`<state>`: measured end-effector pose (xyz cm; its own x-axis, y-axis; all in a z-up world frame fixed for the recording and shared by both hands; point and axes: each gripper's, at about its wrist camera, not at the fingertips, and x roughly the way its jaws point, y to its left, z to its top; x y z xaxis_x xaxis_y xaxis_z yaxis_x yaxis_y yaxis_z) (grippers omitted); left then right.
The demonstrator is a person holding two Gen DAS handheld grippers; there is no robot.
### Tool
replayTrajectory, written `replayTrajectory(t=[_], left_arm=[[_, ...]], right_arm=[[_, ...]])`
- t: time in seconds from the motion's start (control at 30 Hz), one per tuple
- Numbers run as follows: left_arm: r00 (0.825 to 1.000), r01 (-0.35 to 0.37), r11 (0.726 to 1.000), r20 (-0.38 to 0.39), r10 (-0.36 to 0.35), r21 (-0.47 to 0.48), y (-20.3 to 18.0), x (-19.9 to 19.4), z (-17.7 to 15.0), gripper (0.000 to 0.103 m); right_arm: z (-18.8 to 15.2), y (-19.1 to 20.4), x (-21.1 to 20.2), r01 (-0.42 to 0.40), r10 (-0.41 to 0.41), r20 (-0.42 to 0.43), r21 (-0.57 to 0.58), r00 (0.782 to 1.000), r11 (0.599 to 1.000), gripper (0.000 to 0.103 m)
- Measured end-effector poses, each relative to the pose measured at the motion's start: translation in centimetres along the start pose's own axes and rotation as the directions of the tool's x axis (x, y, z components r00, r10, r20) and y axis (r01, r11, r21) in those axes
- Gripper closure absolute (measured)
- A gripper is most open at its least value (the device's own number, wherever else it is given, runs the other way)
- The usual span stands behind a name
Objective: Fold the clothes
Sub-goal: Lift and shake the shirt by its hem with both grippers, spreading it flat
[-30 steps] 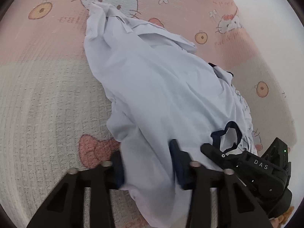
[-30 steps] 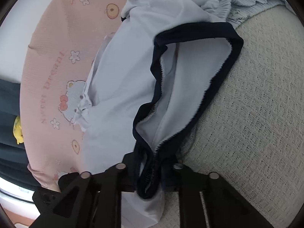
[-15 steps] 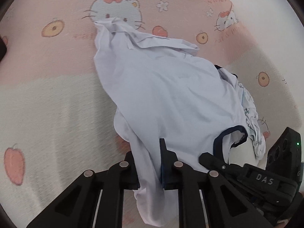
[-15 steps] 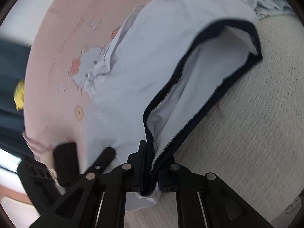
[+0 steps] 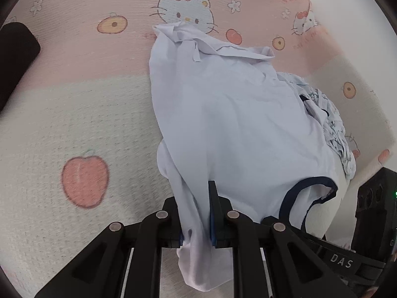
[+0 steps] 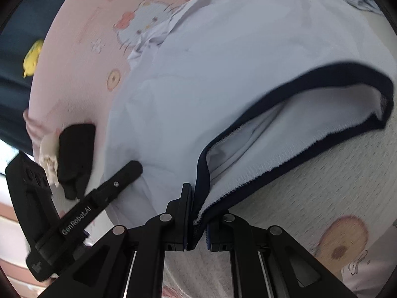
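A pale lilac-white T-shirt (image 5: 230,114) with a navy-trimmed neckline (image 5: 307,186) lies stretched along a Hello Kitty blanket, crumpled at its far end. My left gripper (image 5: 196,213) is shut on the shirt's near shoulder fabric, which hangs down between the fingers. My right gripper (image 6: 198,213) is shut on the navy collar (image 6: 292,99) of the same shirt (image 6: 203,57). The two grippers are close together; the left one (image 6: 74,211) shows at the lower left of the right wrist view, and the right one (image 5: 347,258) at the lower right of the left wrist view.
The pink and cream blanket (image 5: 82,114) covers the surface. A second, printed white garment (image 5: 335,129) lies crumpled under the shirt's right side. A black object (image 5: 15,57) sits at the left edge. A yellow toy (image 6: 32,57) lies beyond the blanket's edge.
The left gripper closed on the shirt's shoulder fabric. Both grippers have drawn back with the shirt, stretching it out toward me across the blanket. The right stayed shut on the collar.
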<state>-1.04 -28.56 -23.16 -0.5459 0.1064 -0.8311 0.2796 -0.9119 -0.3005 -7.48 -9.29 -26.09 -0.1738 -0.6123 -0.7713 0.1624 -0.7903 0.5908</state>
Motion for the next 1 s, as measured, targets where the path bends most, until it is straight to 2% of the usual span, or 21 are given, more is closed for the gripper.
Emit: replayTrajectory(t=[0.13, 0.17, 0.2, 0.3, 0.43, 0.57, 0.63, 0.7, 0.73, 0.77, 0.8, 0.87, 0.93, 1.0], left_arm=[[1.000, 0.010, 0.999, -0.016, -0.011, -0.052, 0.5, 0.6, -0.3, 0.087], [0.999, 0.020, 0.997, -0.023, -0.021, -0.077, 0.7, 0.8, -0.2, 0.079], [0.999, 0.029, 0.994, -0.030, -0.032, -0.102, 0.9, 1.0, -0.1, 0.071], [0.997, 0.053, 0.984, -0.050, -0.063, -0.173, 1.4, 1.5, 0.4, 0.068], [0.997, 0.036, 0.988, -0.068, -0.046, -0.148, 1.0, 1.0, 0.5, 0.067], [0.997, 0.045, 0.991, -0.053, -0.053, -0.129, 0.9, -0.2, 0.1, 0.066], [0.998, 0.047, 0.991, -0.039, -0.052, -0.121, 0.9, -1.1, 0.0, 0.066], [0.999, 0.034, 0.994, -0.019, -0.036, -0.102, 0.9, -2.1, -0.2, 0.066], [1.000, 0.020, 0.996, -0.008, -0.021, -0.088, 0.9, -2.6, -0.2, 0.066], [1.000, -0.001, 0.998, -0.002, 0.001, -0.070, 0.7, -3.0, -0.1, 0.063], [1.000, -0.014, 0.998, -0.001, 0.014, -0.054, 0.7, -3.4, -0.1, 0.052], [1.000, -0.008, 0.999, -0.005, 0.007, -0.038, 0.5, -3.8, 0.2, 0.040], [1.000, -0.001, 1.000, -0.009, 0.000, -0.024, 0.2, -4.1, 0.4, 0.040], [1.000, 0.010, 1.000, -0.015, -0.010, -0.023, -0.5, -4.2, 0.7, 0.040]], right_arm=[[-0.7, 1.1, 0.4, 0.058, -0.058, -0.005, -0.079, 0.998, 0.995, 0.095], [-0.4, 1.1, 0.5, 0.058, -0.059, -0.010, -0.082, 0.998, 0.995, 0.095], [-0.2, 0.9, 0.4, 0.049, -0.050, -0.015, -0.074, 0.999, 0.996, 0.095], [0.3, -0.1, 0.3, -0.004, 0.003, -0.031, -0.031, 1.000, 1.000, 0.095], [0.4, -1.0, -0.8, -0.013, 0.012, -0.041, -0.017, 0.999, 1.000, 0.092], [-0.3, -0.6, -2.9, 0.097, -0.098, -0.006, -0.085, 0.995, 0.992, 0.075], [-0.5, -0.3, -4.3, 0.157, -0.154, 0.029, -0.119, 0.988, 0.980, 0.072], [-0.7, -0.5, -6.0, 0.184, -0.176, 0.071, -0.133, 0.982, 0.974, 0.070], [-0.7, -0.4, -6.6, 0.173, -0.163, 0.082, -0.136, 0.983, 0.976, 0.069], [-0.6, -0.3, -7.2, 0.160, -0.149, 0.093, -0.138, 0.985, 0.977, 0.065], [-0.6, -0.3, -7.8, 0.148, -0.134, 0.104, -0.141, 0.986, 0.979, 0.061], [-0.6, -1.0, -8.7, 0.164, -0.148, 0.122, -0.135, 0.981, 0.977, 0.059], [0.5, -0.9, -9.2, 0.169, -0.154, 0.129, -0.109, 0.979, 0.980, 0.058], [1.4, -0.7, -9.2, 0.144, -0.127, 0.169, -0.094, 0.977, 0.985, 0.052]])
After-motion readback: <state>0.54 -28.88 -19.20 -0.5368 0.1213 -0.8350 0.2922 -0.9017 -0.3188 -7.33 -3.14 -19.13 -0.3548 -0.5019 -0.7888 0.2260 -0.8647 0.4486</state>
